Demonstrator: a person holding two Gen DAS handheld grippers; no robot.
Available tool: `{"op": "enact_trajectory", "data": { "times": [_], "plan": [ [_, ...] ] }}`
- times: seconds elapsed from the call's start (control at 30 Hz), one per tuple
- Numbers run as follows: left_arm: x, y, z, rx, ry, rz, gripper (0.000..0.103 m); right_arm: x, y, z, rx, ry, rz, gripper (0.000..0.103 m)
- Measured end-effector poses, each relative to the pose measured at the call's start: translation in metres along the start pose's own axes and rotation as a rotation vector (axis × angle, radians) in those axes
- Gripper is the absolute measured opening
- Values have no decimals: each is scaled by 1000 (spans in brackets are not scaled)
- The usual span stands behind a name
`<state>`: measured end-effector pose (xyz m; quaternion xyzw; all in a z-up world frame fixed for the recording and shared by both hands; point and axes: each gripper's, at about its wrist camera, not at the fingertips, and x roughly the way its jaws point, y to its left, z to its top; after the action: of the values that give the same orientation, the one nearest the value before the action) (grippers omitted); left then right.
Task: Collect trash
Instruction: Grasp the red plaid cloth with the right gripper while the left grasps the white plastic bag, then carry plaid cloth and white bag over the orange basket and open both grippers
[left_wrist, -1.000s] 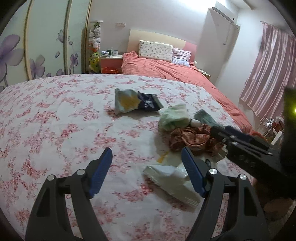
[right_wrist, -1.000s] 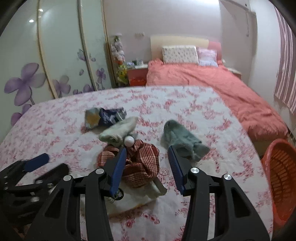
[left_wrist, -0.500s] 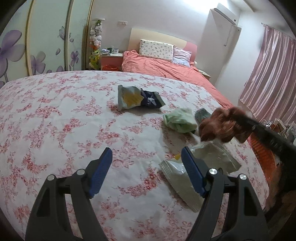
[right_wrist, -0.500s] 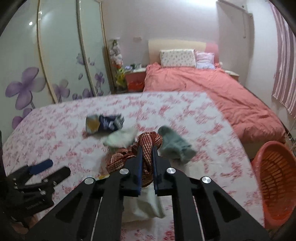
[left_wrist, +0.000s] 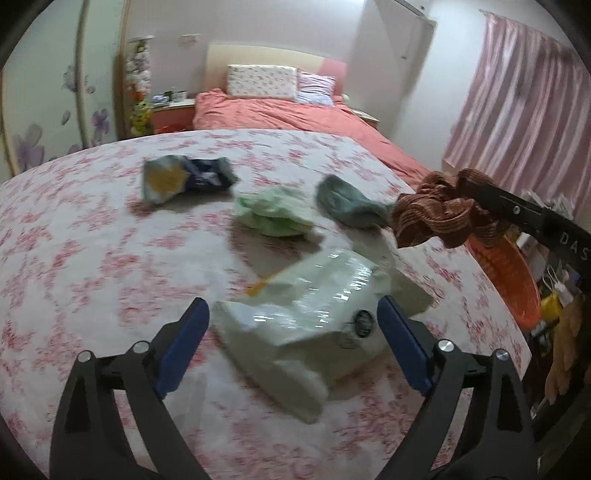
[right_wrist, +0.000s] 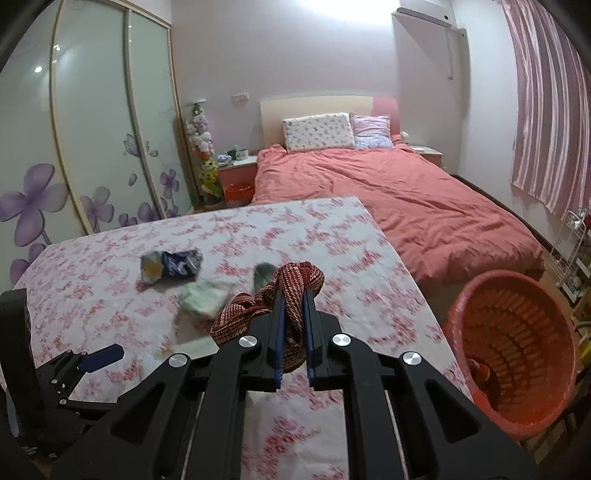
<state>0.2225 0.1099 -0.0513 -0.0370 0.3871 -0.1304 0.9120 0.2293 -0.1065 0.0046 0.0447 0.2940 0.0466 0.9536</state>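
While the right gripper (right_wrist: 293, 332) is clamped on the red striped cloth (right_wrist: 291, 291) above the floral table (right_wrist: 110, 258), the orange basket (right_wrist: 513, 350) sits low to its right, and the wide-open left gripper (left_wrist: 295, 332) straddles the clear plastic wrapper (left_wrist: 314, 314).

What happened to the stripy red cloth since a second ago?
The right gripper closed on the red striped cloth, lifted it off the flowered table and swung it right, toward the orange basket. The left gripper stayed open; the other litter stayed put.
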Motion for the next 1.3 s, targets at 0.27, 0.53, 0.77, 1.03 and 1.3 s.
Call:
{"op": "enact_trajectory", "data": {
  "times": [0.27, 0.53, 0.77, 1.03, 1.3],
  "plan": [
    [24, -31, -3, 104, 56, 51, 94, -4, -20, -11, 45, 14, -13, 9],
    [30, -40, -4, 146, 65, 71, 76, -6, -38, -18, 92, 27, -22, 9],
    [33, -41, -7, 156, 90, 118, 95, -13, -47, -22, 113, 26, -18, 9],
    [30, -51, -9, 162, 67, 68, 71, -17, -58, -25, 138, 26, -21, 9],
    [19, -53, -5, 137, 18, 19, 35, -28, -70, -25, 162, 7, -30, 9]
  ]
}}
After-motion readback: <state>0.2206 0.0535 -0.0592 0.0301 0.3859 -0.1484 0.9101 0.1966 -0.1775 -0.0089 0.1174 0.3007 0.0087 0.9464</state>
